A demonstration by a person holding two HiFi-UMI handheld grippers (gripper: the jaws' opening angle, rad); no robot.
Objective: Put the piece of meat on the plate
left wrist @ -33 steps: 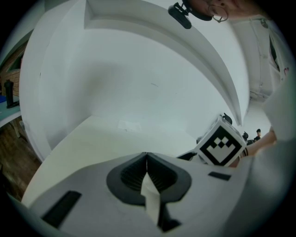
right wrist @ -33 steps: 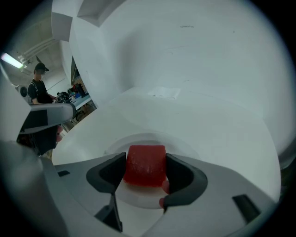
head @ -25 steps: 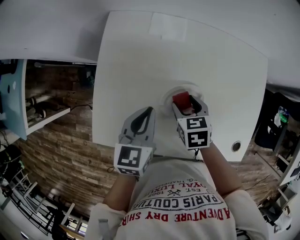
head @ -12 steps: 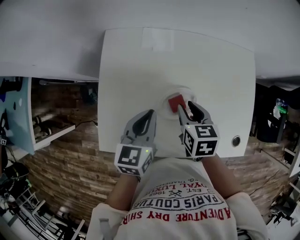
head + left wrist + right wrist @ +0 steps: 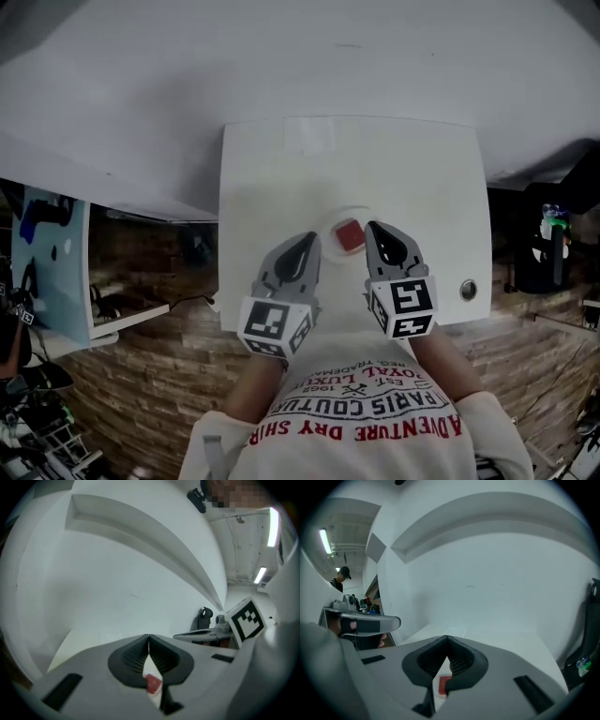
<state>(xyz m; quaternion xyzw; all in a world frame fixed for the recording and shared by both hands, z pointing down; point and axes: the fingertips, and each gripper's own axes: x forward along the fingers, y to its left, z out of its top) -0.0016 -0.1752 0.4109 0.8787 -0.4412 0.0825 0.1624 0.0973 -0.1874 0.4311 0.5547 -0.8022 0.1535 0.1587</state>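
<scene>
The red piece of meat lies on the small white plate near the front of the white table. Both grippers hang above the table's front edge, lifted off the plate, with the meat between them in the head view. My left gripper is shut and empty, to the left of the plate. My right gripper is shut and empty, just right of the meat. In each gripper view the jaws meet at the tips, left gripper and right gripper, and the meat shows far below through the gap.
A round metal grommet sits in the table's front right corner. A light-blue cabinet stands at the left over wood flooring, and a green-topped bottle at the right. A person in a cap stands far off.
Both grippers have risen away from the plate. The right jaws, open beside the meat a second ago, have shut with nothing in them. The meat stays on the plate.
</scene>
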